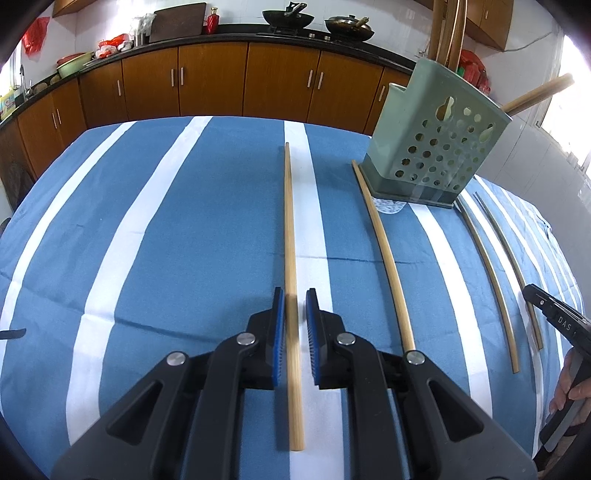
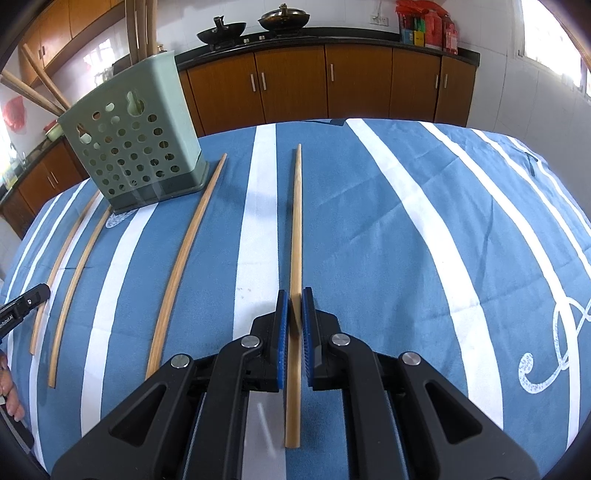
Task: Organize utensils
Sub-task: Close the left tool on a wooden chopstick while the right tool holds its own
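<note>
The table has a blue and white cloth (image 1: 166, 240) on it. Four loose sticks lie on the cloth, side by side and all pointing away.

In the left view, the left claw (image 1: 294, 295) sits at the bottom middle. Its jaws are almost closed, with the left stick (image 1: 290, 221) between the blue pads. A thin gap shows beside the stick, and the stick is blurry there, so I cannot tell if the pads press on it.

In the right view, the right claw (image 2: 294, 293) is at the bottom middle too. Its jaws are closed tight on the right stick (image 2: 296, 221). The pads touch it on both sides.

Between those two lie the third stick (image 1: 384, 254) and the fourth stick (image 1: 489, 266), well apart from both claws.

The green holder (image 1: 436, 147) with round holes stands on the cloth, upper right in the left view and upper left in the right view. Tall sticks stand inside it. The far tip of the third stick is just beside its base.

A hand (image 1: 569, 391) shows at the right edge, holding the right claw.

Brown cupboards (image 1: 214, 81) and two black pans (image 1: 288, 18) are at the back.
</note>
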The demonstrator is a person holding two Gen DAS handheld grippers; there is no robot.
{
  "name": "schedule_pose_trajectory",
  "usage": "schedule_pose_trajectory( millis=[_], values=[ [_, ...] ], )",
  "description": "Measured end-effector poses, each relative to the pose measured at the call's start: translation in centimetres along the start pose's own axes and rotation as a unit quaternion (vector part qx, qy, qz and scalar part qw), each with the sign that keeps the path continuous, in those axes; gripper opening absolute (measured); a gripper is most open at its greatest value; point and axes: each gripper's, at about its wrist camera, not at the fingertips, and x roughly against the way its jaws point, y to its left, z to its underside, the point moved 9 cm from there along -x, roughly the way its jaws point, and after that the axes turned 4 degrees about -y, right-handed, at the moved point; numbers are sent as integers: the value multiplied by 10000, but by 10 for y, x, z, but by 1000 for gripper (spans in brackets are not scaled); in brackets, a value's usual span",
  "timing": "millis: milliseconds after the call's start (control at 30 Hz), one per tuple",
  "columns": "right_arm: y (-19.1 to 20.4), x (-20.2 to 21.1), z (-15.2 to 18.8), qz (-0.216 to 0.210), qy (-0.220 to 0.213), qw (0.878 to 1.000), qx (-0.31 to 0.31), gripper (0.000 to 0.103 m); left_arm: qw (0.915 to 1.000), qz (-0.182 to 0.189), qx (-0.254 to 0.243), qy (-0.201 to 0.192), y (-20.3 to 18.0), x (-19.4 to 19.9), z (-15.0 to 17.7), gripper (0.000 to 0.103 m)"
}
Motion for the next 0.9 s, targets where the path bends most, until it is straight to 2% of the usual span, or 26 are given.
schedule_pose_trajectory(
  millis=[900],
  values=[
    [-2,2,1,36,2,10000,41,9,10000,-40,-42,8,2,0,0,14]
  ],
)
